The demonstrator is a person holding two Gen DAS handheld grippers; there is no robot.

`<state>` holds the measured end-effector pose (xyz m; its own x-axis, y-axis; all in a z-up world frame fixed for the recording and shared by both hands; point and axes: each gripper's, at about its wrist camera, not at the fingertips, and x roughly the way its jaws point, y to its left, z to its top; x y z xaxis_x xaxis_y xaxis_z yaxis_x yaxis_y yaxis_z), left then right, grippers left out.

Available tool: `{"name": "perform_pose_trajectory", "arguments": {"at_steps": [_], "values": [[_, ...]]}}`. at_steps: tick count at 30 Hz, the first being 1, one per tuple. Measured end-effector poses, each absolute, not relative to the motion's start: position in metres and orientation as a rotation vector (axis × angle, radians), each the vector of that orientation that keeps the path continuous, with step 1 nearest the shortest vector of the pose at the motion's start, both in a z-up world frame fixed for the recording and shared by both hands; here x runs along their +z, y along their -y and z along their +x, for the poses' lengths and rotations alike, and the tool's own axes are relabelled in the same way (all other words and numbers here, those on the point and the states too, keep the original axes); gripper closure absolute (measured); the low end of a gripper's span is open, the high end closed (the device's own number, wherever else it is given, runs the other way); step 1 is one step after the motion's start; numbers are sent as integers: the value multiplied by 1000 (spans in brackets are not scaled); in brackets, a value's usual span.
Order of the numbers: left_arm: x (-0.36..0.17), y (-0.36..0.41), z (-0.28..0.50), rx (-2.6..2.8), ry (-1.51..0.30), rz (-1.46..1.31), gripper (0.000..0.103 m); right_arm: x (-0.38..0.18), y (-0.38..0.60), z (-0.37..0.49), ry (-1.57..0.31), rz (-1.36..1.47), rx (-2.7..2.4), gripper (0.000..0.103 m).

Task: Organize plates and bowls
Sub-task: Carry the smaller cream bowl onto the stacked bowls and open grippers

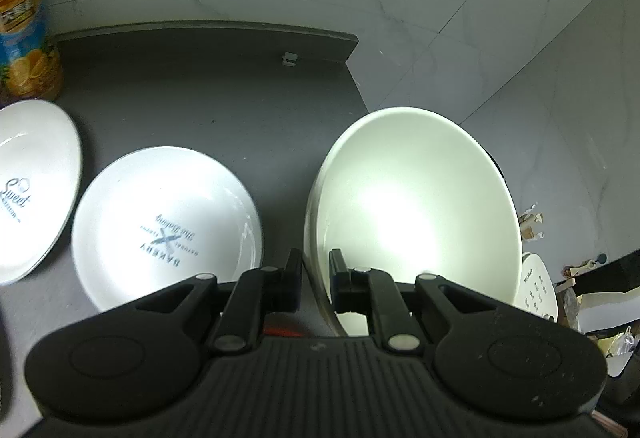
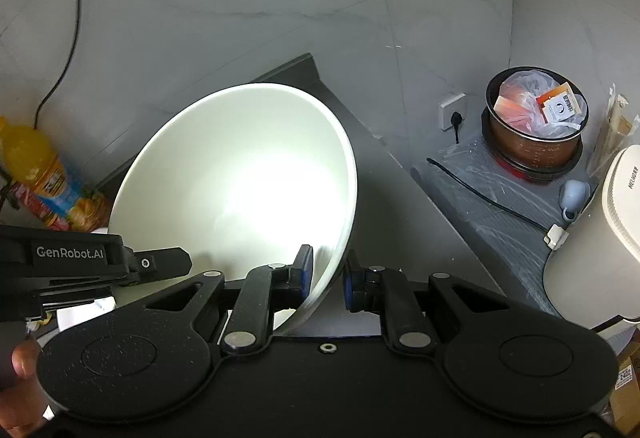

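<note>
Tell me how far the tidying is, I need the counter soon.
Nothing looks stacked yet. In hand: the bowl, its rim between both the left gripper and right gripper. Left: two plates lie apart on the counter.

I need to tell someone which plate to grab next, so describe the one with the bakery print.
On the dark grey countertop, look left of the big plain bowl that both grippers hold by its rim. The bakery plate lies flat there, beside a second plate marked Sweet; only this one has the crossed emblem with BAKERY lettering.
</note>
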<state>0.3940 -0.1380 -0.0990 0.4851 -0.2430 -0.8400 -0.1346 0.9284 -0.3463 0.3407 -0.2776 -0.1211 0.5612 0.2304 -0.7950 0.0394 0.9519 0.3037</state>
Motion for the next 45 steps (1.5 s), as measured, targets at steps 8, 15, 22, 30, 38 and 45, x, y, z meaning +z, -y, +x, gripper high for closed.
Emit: {"name": "perform_pose_trajectory", "arguments": {"at_steps": [8, 15, 22, 30, 38, 45], "values": [[-92, 128, 363, -40, -1061, -413, 91, -116, 271, 320, -983, 294, 158, 86], [-87, 121, 338, -19, -1057, -415, 91, -110, 263, 301, -981, 281, 189, 86], [-86, 117, 318, -2, -1055, -421, 91, -108, 258, 285, -983, 270, 213, 85], [-94, 111, 295, 8, -1066, -434, 91, -107, 252, 271, -989, 253, 229, 81], [-110, 107, 280, 3, -1071, -450, 91, -115, 247, 264, -988, 238, 223, 80], [-117, 100, 274, 26, -1075, -480, 90, -118, 239, 261, -987, 205, 240, 80]]}}
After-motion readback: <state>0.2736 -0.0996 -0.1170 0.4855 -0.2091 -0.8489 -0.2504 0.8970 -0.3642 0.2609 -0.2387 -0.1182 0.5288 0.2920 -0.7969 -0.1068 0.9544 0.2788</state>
